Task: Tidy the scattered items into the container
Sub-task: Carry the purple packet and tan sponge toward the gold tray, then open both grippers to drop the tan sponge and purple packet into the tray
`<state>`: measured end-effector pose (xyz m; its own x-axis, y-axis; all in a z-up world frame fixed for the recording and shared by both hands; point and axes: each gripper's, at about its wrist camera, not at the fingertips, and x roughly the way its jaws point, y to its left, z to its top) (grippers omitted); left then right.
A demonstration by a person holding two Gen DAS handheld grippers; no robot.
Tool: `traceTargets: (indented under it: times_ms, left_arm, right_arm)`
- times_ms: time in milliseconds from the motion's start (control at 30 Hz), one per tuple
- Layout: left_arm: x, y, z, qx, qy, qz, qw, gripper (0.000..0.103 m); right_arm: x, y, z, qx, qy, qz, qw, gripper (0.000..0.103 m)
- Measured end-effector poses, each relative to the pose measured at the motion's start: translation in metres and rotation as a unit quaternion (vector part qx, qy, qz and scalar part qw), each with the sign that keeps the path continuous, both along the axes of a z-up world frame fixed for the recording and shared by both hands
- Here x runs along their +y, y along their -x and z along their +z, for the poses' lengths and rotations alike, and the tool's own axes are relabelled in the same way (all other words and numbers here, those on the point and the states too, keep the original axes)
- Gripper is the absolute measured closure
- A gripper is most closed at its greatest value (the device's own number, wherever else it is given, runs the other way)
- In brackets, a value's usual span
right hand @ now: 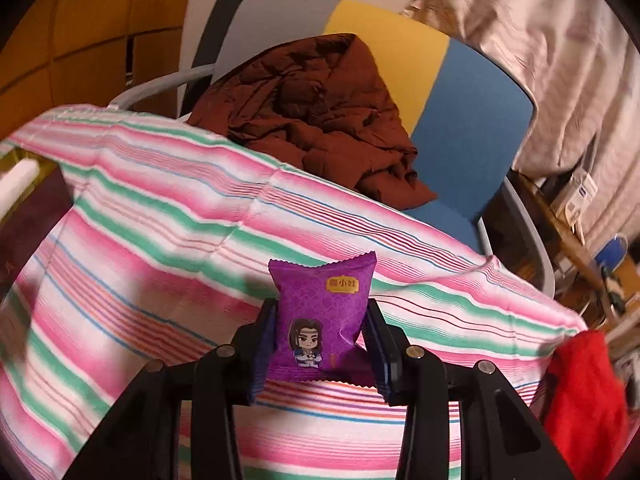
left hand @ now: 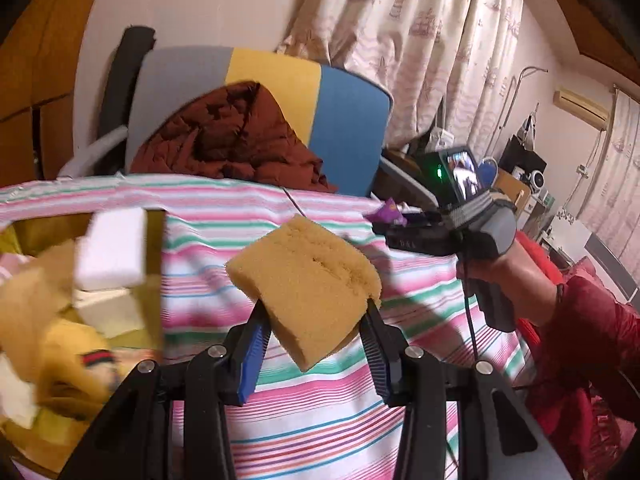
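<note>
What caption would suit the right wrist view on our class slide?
Right gripper shut on a purple snack packet, held above the striped tablecloth.

Each view is taken from just behind its own gripper, angled down across the striped cloth [left hand: 312,420] [right hand: 160,240]. The chair [left hand: 348,128] [right hand: 472,140] is shared at upper centre. The container [left hand: 154,280] is seen at the left edge, close.
</note>
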<state>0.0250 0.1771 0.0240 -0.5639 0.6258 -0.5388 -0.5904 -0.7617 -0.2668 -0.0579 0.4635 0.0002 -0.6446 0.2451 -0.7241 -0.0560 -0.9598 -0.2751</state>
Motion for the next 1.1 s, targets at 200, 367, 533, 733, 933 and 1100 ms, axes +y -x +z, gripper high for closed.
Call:
traceTargets:
  times_ms: [200, 367, 533, 733, 933, 1100]
  left_arm:
    - [-0.047, -0.003, 0.007, 0.003, -0.007, 0.042, 0.9991, 0.058]
    - [-0.091, -0.004, 0.006, -0.003, -0.020, 0.079, 0.9967, 0.058]
    - [-0.136, -0.002, 0.002, -0.009, -0.023, 0.116, 0.9929, 0.058]
    - [-0.181, 0.002, -0.006, -0.022, -0.027, 0.155, 0.9874, 0.058]
    - [-0.218, 0.012, -0.009, -0.025, -0.019, 0.177, 0.9836, 0.058]
    - [-0.237, 0.038, -0.007, -0.032, -0.024, 0.190, 0.9810, 0.057]
  right_arm:
    - [-0.034, -0.016, 0.018, -0.001, 0.021, 0.030, 0.999, 0.061]
    - [-0.076, -0.036, 0.040, 0.015, 0.057, 0.059, 0.997, 0.061]
    - [-0.127, -0.053, 0.052, 0.026, 0.104, 0.096, 0.990, 0.061]
    - [-0.192, -0.061, 0.052, 0.011, 0.171, 0.148, 0.974, 0.060]
    - [-0.255, -0.067, 0.040, -0.021, 0.209, 0.201, 0.957, 0.061]
    - [-0.295, -0.067, 0.033, -0.049, 0.223, 0.244, 0.943, 0.060]
